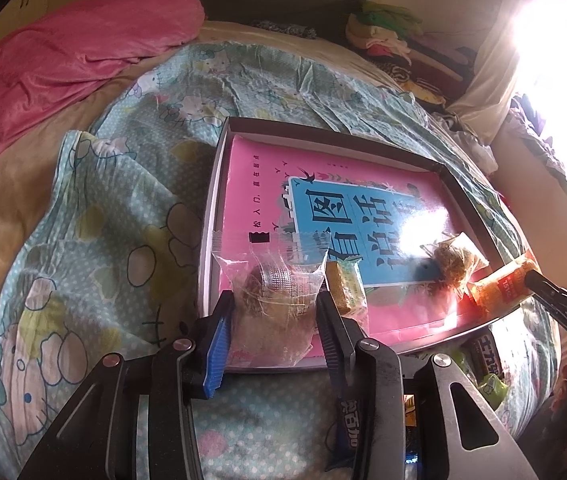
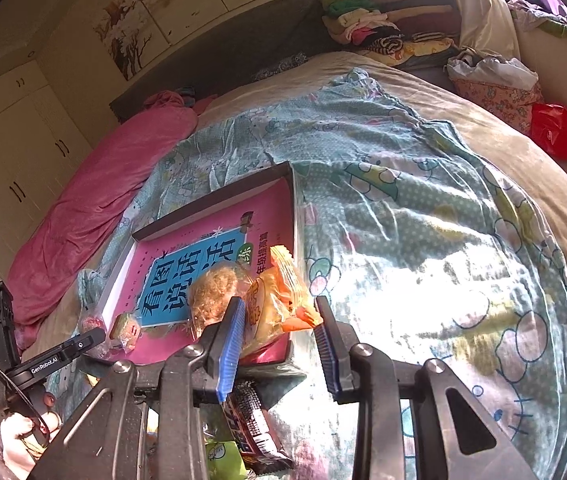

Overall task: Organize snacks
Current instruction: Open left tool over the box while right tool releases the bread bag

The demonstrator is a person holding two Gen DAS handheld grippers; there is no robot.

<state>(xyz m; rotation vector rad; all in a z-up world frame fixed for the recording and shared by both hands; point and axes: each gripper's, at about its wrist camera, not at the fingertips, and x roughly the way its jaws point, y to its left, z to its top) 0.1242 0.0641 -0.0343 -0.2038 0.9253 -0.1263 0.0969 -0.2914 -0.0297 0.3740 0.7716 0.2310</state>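
While the shallow dark-rimmed box (image 1: pixel 435 164) lies on the cartoon-print quilt (image 1: pixel 95 216), a pink book (image 1: pixel 267 160) covers nearly its whole floor. On that book sit a small green-and-gold snack (image 1: pixel 345 286) near the box's front rim, and a clear bag of brown floss cake (image 1: pixel 453 262) towards its right rim. The left gripper (image 1: pixel 273 316) pinches a clear-wrapped pastry (image 1: pixel 271 300) between its blue pads at the box's front-left corner. The right gripper (image 2: pixel 279 324) hangs at the front-right corner with its fingers spread; the orange packet (image 2: pixel 283 296) lies between them, touching the left pad, apart from the right one. Just outside the front rim, on the quilt, lie a dark chocolate bar (image 2: pixel 257 428) and a green packet (image 2: pixel 223 458). Beyond the box's far and right rims, bare quilt stretches wide
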